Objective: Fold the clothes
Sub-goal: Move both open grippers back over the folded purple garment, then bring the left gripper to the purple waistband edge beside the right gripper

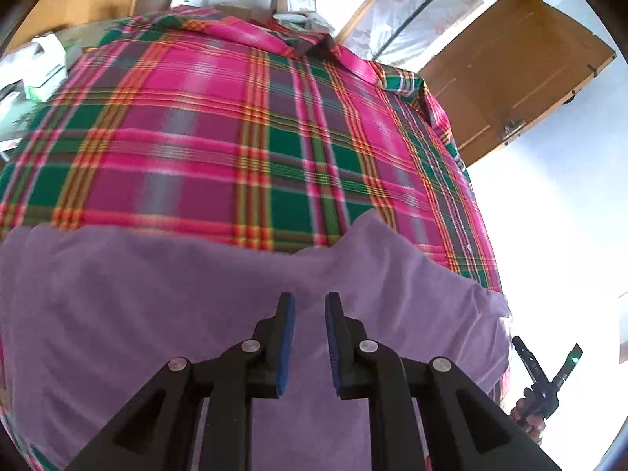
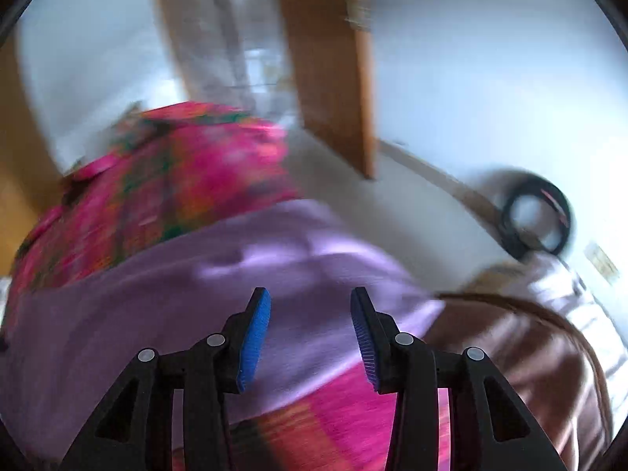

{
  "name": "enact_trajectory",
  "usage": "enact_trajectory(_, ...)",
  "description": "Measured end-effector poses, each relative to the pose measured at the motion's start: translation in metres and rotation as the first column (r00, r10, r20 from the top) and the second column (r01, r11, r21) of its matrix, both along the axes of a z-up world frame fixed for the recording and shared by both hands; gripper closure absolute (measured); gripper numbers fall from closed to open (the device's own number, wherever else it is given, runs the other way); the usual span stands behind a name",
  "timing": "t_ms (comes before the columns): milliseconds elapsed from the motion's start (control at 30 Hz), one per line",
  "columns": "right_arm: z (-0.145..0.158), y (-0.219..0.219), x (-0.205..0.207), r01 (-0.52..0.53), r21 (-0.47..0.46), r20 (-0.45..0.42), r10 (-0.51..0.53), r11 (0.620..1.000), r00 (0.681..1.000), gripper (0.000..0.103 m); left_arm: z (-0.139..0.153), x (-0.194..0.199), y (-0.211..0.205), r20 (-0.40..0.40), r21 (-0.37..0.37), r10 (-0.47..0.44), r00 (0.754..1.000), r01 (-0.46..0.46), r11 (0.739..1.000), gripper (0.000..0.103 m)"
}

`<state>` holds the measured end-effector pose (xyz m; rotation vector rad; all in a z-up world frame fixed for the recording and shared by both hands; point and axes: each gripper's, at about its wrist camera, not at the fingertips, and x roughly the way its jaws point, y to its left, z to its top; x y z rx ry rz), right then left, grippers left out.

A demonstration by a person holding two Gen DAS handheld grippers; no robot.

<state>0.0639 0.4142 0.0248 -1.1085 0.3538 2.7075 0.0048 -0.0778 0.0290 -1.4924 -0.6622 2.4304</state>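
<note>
mostly blurred, right tongs (image 2: 310, 327) gape over purple cloth (image 2: 196, 294).

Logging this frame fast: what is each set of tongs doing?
Left tongs: open, empty, above the purple cloth.
Right tongs: open, empty.

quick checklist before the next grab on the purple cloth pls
1. Left gripper jaws open, nothing held: ok.
2. Right gripper jaws open, nothing held: ok.
3. Purple cloth lies on the plaid bedcover, under both grippers: ok.
4. Cloth flat: not ok, a hump shows at its far edge.
5. Right-side cloth corner located: cannot tell, right wrist view is motion-blurred.
</note>
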Motion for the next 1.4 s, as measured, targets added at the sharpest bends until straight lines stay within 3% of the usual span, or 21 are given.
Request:
enact_trajectory(100,-0.005,-0.028,0.001,-0.097,0.012,0.013,0.097,0.995,0.995,0.059,-0.005,0.016,-0.015,0.007,0.016,0.035,0.999,-0.035,0.999,0.087)
enact_trajectory(367,-0.008,-0.034,0.019,-0.038,0.076,0.036,0.035,0.996,0.999,0.058,-0.017,0.044,-0.058,0.019,0.012,0.144,0.989,-0.144,0.989,0.087)
enact_trajectory(600,0.007,-0.091,0.025,-0.192,0.104,-0.009,0.194,0.976,0.981,0.058,-0.023,0.065,-0.102,0.019,0.037,0.26,0.965,-0.26,0.965,0.087)
enact_trajectory(833,0.006,-0.153,0.015,-0.349,0.062,-0.02,0.351,0.935,0.936,0.058,-0.028,0.092,-0.12,0.001,0.103,0.28,0.96,-0.279,0.955,0.087)
enact_trajectory(1100,0.008,-0.223,0.015,-0.525,0.068,-0.024,0.527,0.848,0.849,0.058,-0.031,0.117,-0.137,-0.024,0.158,0.315,0.949,-0.308,0.938,0.087)
enact_trajectory(1400,0.009,-0.319,0.031,-0.746,0.088,-0.033,0.751,0.66,0.66,0.058,-0.023,0.144,-0.159,-0.06,0.2,0.372,0.926,-0.354,0.914,0.087)
